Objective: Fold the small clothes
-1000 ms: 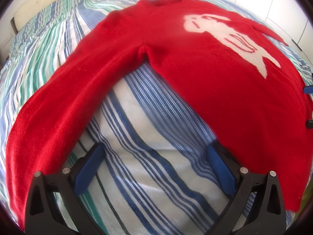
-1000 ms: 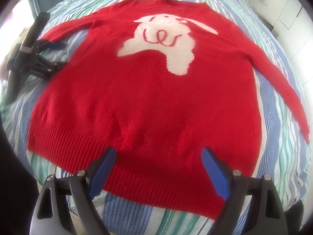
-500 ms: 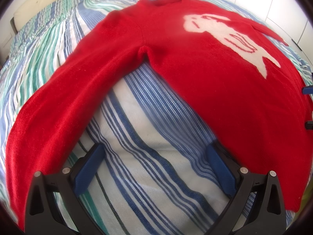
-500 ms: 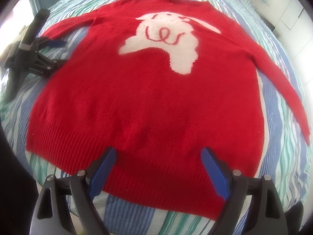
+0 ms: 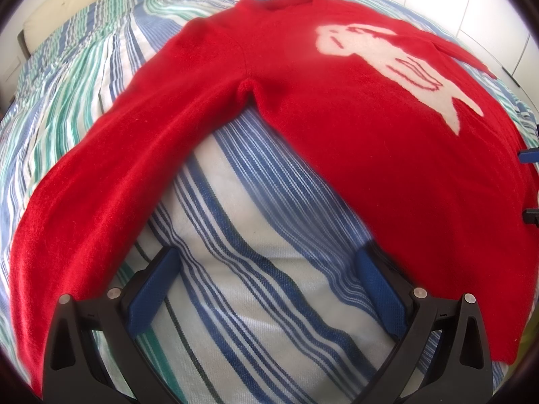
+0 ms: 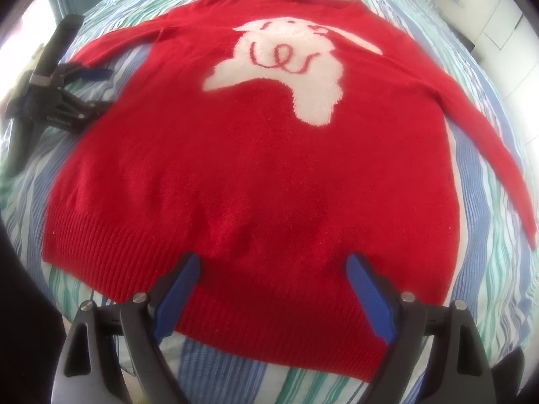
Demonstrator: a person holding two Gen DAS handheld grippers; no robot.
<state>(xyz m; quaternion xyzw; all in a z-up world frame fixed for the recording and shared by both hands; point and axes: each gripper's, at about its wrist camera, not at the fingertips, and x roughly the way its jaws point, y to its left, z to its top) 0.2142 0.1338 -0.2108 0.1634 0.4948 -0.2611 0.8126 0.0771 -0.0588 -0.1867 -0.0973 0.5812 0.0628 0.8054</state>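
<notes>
A fuzzy red knitted sweater (image 6: 256, 155) with a white animal figure lies flat, face up, on the blue-and-green striped bedspread (image 5: 256, 303). The right gripper (image 6: 274, 262) hovers spread wide over the ribbed hem, nothing pinched. The left gripper (image 5: 267, 256), also wide, hangs above bare bedspread between sleeve (image 5: 111, 181) and body.

Bright daylight, washed-out glare at the upper corners of both views; strong fisheye bending with black rims; soft blur over the red sweater (image 6: 256, 155), shadows faint.
</notes>
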